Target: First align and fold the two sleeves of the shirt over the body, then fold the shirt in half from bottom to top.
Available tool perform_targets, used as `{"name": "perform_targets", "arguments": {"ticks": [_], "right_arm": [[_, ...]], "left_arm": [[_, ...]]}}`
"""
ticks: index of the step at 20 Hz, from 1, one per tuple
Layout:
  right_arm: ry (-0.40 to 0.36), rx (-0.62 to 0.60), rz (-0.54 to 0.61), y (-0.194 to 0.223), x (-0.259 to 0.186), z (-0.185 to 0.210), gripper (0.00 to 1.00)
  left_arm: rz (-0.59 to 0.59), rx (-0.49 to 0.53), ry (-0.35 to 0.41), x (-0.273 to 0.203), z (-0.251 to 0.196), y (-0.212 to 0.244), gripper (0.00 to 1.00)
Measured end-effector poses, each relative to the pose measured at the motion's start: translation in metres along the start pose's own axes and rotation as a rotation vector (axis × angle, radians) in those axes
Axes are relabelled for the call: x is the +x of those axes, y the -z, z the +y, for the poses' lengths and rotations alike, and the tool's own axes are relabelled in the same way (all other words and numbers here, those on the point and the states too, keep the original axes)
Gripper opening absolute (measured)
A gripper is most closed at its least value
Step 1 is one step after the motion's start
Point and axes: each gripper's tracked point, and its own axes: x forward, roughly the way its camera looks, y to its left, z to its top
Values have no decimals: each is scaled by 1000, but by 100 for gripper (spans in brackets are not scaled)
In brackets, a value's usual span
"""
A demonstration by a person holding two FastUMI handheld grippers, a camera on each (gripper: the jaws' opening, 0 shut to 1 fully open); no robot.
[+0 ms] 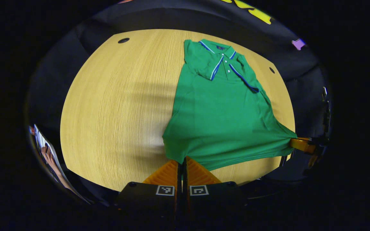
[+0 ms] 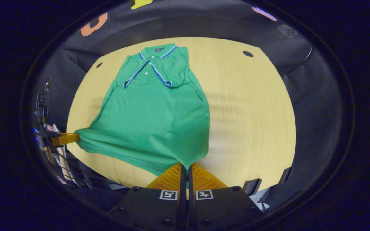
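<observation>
A green polo shirt [image 1: 223,118] with blue-and-white trim lies on the wooden table [image 1: 114,109], collar at the far side. Both sleeves are folded in over its chest. In the left gripper view my left gripper [image 1: 184,160] is shut on one bottom corner of the hem. Farther right, the right gripper [image 1: 295,142] pinches the other bottom corner, and the hem is stretched between them. In the right gripper view the shirt [image 2: 154,118] spreads ahead, my right gripper [image 2: 186,166] is shut on its near corner, and the left gripper [image 2: 72,138] holds the far one at the left.
The table [image 2: 252,122] has small dark round holes [image 1: 123,40] near its far corners, one hole [image 2: 248,54] at the right. Black cloth walls surround it. A person's hand and sleeve [image 1: 48,154] show at the far left edge. Cables and gear [image 2: 48,138] hang beside the table.
</observation>
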Motion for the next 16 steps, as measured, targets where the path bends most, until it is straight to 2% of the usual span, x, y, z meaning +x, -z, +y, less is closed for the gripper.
{"name": "perform_targets", "arguments": {"ticks": [6,7,9,10,11,16], "right_arm": [[-10,28,-126,-79,-21,6,6],[-5,36,-146,-92,-23,5,9],[-3,33,-186,-120,-26,8,6],[0,28,-207,-135,-26,10,9],[1,20,-226,-149,-27,11,6],[26,6,-320,-217,-28,7,6]], "left_arm": [[-107,-13,-3,-21,3,-71,3],[-120,-18,-1,-23,5,-82,3],[-152,-28,1,-28,7,-108,3],[-167,-31,1,-27,7,-121,3],[-182,-30,2,-30,7,-135,3],[-271,6,-3,-39,-2,-207,3]]}}
